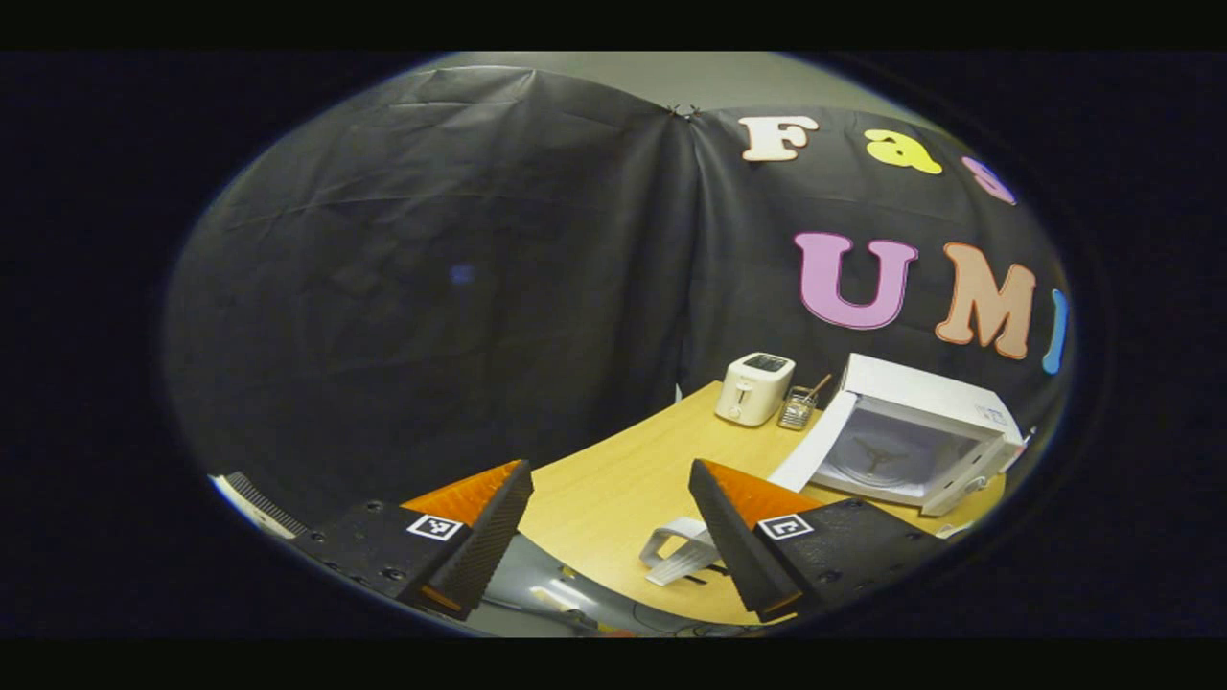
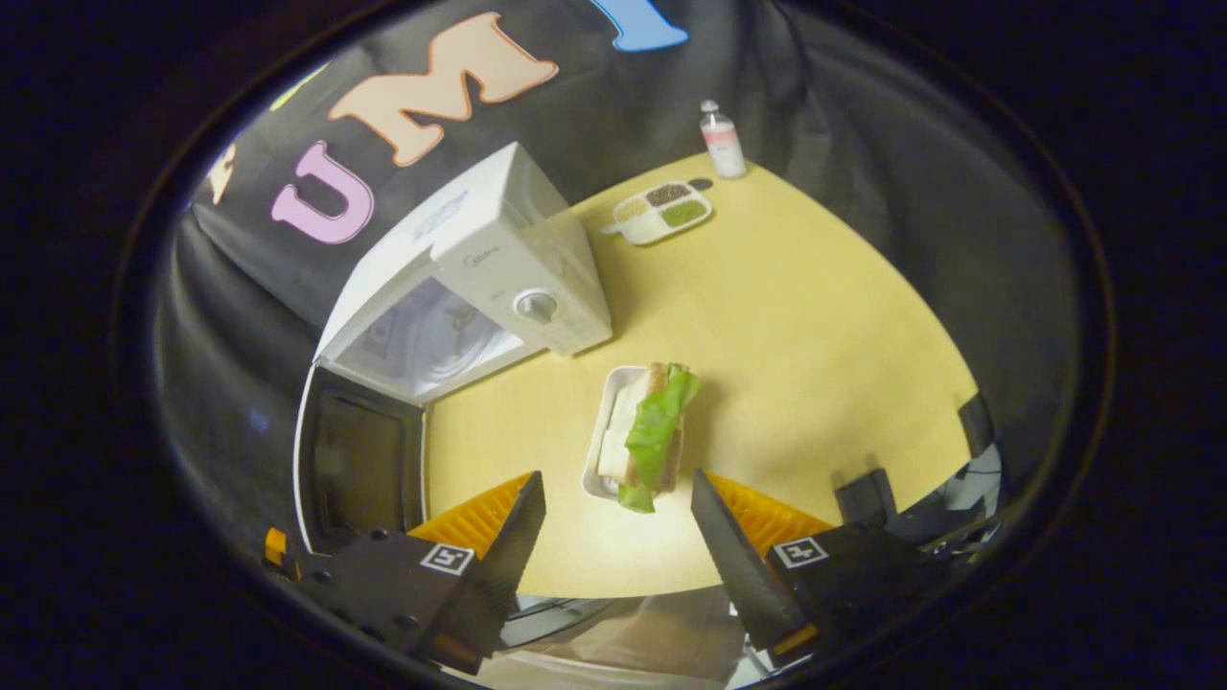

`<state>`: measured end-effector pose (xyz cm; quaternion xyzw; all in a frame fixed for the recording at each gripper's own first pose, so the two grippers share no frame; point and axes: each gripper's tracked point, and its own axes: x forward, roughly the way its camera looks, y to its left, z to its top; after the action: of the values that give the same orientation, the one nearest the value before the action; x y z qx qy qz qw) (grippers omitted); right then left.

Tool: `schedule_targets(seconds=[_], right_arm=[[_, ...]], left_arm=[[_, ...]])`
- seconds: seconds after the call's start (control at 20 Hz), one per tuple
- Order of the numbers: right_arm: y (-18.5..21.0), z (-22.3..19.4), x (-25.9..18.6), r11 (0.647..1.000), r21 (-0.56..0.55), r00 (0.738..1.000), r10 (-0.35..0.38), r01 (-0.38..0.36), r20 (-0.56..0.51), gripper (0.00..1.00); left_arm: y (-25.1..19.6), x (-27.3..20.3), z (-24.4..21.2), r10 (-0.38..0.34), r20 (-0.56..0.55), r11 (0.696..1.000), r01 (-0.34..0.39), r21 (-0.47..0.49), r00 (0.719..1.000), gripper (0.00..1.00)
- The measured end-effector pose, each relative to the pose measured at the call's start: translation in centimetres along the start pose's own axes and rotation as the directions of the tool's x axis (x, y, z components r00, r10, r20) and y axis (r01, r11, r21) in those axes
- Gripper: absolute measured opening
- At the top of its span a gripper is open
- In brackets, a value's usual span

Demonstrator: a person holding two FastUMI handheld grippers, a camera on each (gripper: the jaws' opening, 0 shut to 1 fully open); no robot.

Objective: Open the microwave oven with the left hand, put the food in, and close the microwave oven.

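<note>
Hovering above the worktop (image 2: 815, 316), the right gripper (image 2: 618, 522) has its fingers spread wide, gripping nothing. The sandwich (image 2: 650, 431) lies on its small white tray (image 2: 604, 422) just ahead of the gap between those fingers, long axis running away from the camera. Beside it the microwave oven (image 2: 479, 278) stands with its door (image 2: 359, 470) swung open. The left gripper (image 1: 609, 517) hangs with fingers apart and empty, microwave oven (image 1: 911, 431) well off beside a toaster (image 1: 755, 387).
</note>
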<state>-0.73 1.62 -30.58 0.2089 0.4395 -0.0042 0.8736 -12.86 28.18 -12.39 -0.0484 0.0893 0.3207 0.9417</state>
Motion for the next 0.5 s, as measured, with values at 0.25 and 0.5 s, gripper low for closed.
schedule_targets(seconds=[0.25, 0.5], right_arm=[[-2.3, -0.9, 3.7, 0.999, -0.021, 0.985, -0.044, 0.041, -0.167, 0.97], [-3.0, -1.3, 6.1, 0.999, -0.037, 0.969, -0.035, 0.027, -0.243, 0.88]], left_arm=[[-1.6, -1.4, 1.2, 0.044, 0.019, 0.999, -0.045, 0.024, 0.999, 0.96], [-3.4, -2.4, 2.2, 0.066, 0.031, 0.996, -0.067, 0.050, 0.997, 0.96]])
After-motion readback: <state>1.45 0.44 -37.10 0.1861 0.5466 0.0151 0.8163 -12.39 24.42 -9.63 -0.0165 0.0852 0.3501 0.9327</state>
